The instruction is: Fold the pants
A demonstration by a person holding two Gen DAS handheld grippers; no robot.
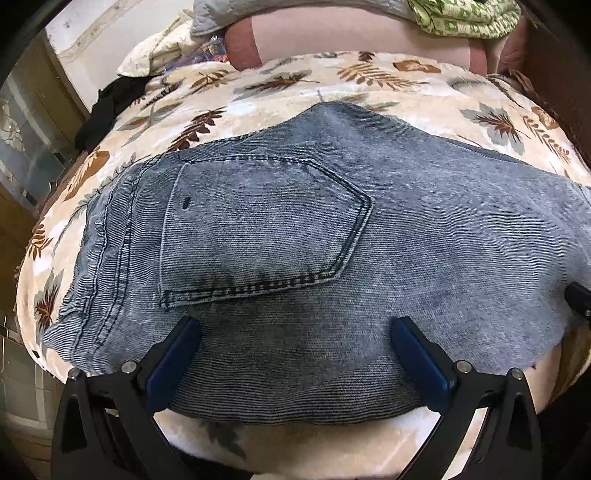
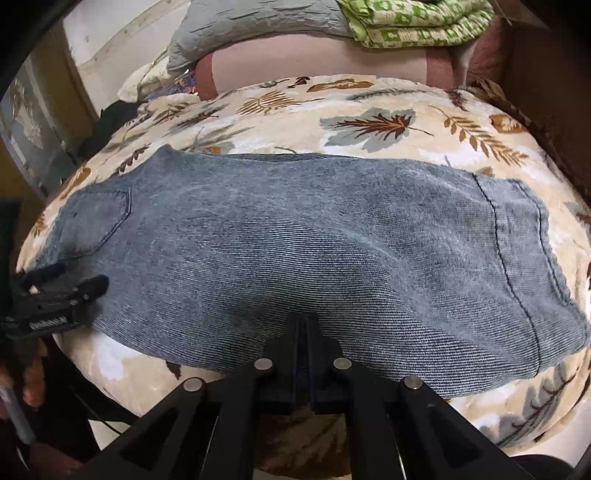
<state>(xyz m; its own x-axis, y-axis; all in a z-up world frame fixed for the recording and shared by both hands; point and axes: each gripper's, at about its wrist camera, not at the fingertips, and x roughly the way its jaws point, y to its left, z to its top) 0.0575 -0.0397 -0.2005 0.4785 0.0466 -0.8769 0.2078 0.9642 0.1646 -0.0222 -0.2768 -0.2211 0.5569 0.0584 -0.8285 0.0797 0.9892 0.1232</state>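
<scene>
The left gripper (image 1: 295,332) hovered with jaws spread wide over the near edge of the faded blue denim pants (image 1: 295,229). The right gripper (image 2: 304,325) had its fingers pressed together on that same edge, though whether they pinched cloth was hidden. The pants lay folded lengthwise across a cream leaf-printed blanket (image 2: 369,110); farther back, a green patterned quilt (image 2: 417,22) was cut off.

The pants (image 1: 369,236) are faded blue-grey denim with dark navy stitching outlining the back pocket (image 1: 258,229). Beneath them, the bedspread (image 1: 388,85) is cream, printed with brown, rust and grey-blue leaves. Beyond the pants lie a grey quilted pillow (image 2: 258,22) and a green-and-white patterned cloth (image 2: 417,22).
</scene>
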